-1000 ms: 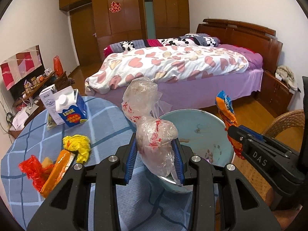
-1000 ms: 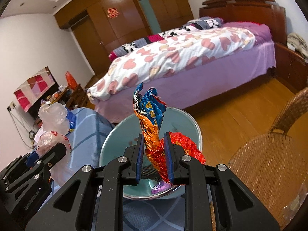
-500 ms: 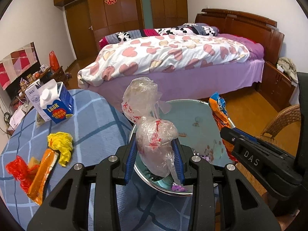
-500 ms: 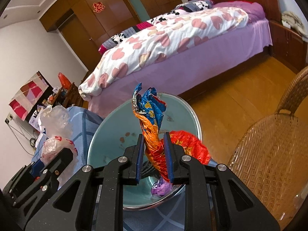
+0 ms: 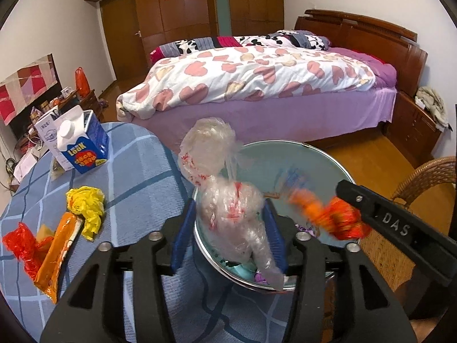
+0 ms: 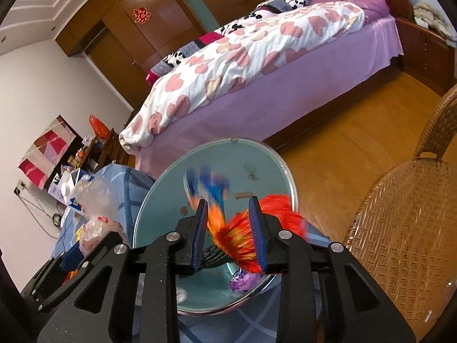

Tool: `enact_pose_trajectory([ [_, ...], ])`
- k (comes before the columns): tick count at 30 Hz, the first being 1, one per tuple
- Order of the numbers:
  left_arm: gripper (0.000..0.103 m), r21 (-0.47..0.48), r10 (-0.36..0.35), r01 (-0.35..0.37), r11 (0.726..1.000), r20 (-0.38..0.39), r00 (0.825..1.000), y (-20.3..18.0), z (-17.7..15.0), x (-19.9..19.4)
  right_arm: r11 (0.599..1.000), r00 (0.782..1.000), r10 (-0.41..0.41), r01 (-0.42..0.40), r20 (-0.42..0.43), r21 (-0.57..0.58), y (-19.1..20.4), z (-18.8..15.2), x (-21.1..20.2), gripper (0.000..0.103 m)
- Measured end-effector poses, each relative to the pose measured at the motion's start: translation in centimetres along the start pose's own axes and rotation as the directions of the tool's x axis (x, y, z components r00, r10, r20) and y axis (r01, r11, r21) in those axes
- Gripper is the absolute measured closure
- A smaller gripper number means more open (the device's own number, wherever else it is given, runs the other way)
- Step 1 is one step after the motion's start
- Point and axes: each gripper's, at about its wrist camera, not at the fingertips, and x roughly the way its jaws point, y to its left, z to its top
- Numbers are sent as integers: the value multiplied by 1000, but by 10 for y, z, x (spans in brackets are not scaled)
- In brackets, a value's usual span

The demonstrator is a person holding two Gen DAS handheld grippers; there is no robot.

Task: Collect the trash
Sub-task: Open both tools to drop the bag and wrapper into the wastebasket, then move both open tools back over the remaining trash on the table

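My left gripper [image 5: 228, 237] has its jaws spread, and a crumpled clear plastic bag [image 5: 225, 197] with red print sits loosely between them above the teal bin [image 5: 311, 157]. My right gripper [image 6: 228, 233] is open over the same bin [image 6: 257, 157], and an orange, red and blue snack wrapper [image 6: 234, 228] is blurred as it drops between the jaws. That wrapper [image 5: 325, 214] also shows blurred by the right gripper's finger in the left wrist view. Purple trash [image 6: 242, 281] lies inside the bin.
On the blue checked tablecloth [image 5: 137, 177] lie a yellow wad [image 5: 85, 205], an orange packet [image 5: 57, 251], a red wrapper [image 5: 20, 245] and a milk carton [image 5: 82, 145]. A wicker chair [image 6: 405, 228] stands to the right. A bed [image 5: 257, 80] is behind.
Both grippers have opened. The snack wrapper has slipped from the right jaws and tips down toward the bin. The plastic bag is loose in the left jaws. Both grippers moved over the bin.
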Motion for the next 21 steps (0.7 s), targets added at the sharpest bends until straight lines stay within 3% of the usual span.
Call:
enact_pose_trajectory([
  [6,36,-28,28,-28,999,21,999,11,-3,-13,1000,999,-19,19,45,2,0,1,-13,65],
  [8,29,-31,50,-48,998,40,998,15,-5,-22,1000,997,-28,29,69,-13,4,-1,-20,57],
  [9,23,-34,61,-59,998,47,997,18,-6,-26,999,996,-31,33,78,-20,6,-2,-22,48],
  [10,21,-38,69,-67,997,55,996,20,-7,-30,999,995,-32,35,97,-30,9,-4,-26,37],
  [13,20,-52,103,-99,994,87,991,33,-12,-46,994,983,-65,80,170,-81,23,-12,-37,20],
  [15,17,-62,125,-119,991,99,987,41,-15,-54,987,976,-88,113,197,-118,32,-17,-42,13],
  [21,11,-124,168,-155,980,105,980,71,-25,-75,981,981,-78,107,180,-160,45,-27,-44,13],
])
